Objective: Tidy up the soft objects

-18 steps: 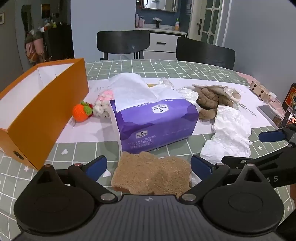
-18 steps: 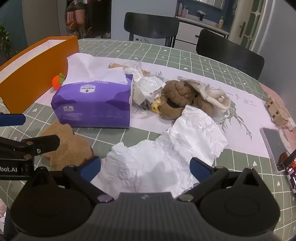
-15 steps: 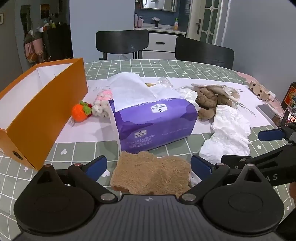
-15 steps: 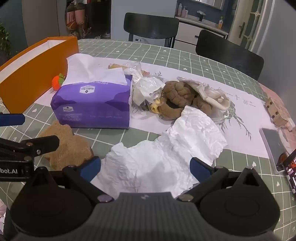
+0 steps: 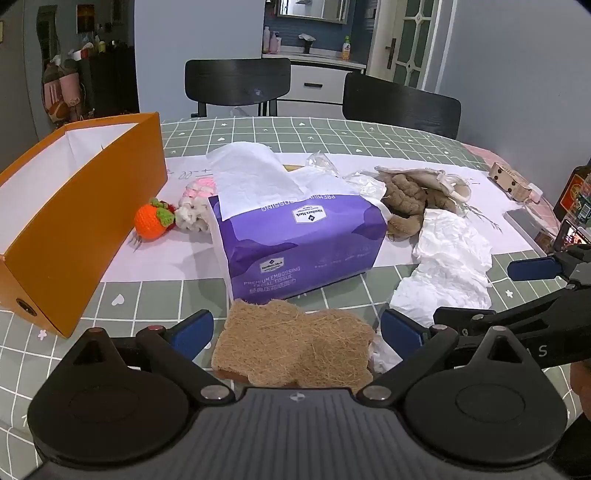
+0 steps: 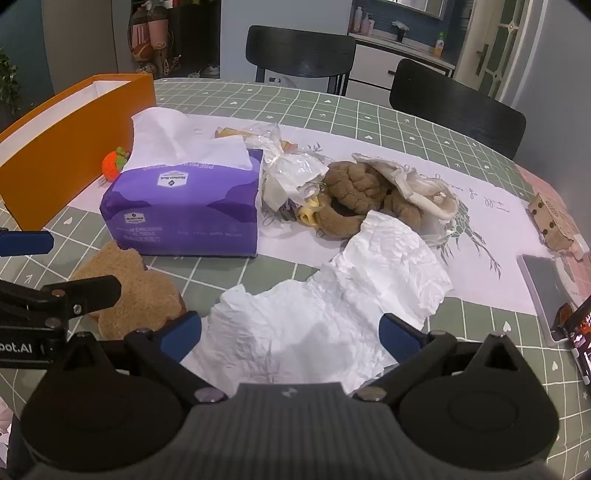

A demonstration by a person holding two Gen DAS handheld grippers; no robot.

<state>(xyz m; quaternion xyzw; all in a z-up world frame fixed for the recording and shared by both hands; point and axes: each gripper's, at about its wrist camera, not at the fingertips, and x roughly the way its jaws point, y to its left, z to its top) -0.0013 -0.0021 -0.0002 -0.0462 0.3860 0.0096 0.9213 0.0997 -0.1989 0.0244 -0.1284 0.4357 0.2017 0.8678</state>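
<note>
It was a home, a dining area opening onto other rooms. The surface (image 5: pixel 388 144) wore a grey-green checked cloth printed with small white hearts, and two black wooden dining chairs (image 5: pixel 238 83) stood at its far side. Behind them a white drawer cabinet (image 5: pixel 314 83) carried household bottles (image 5: pixel 272 41) under a wall mirror (image 5: pixel 312 11), beside a white door with glass panes (image 5: pixel 412 40). In a dark recess to the left, bags and pouches (image 5: pixel 61 92) hung. A purple soft pack of facial tissue (image 5: pixel 295 236) lay among household clutter.
</note>
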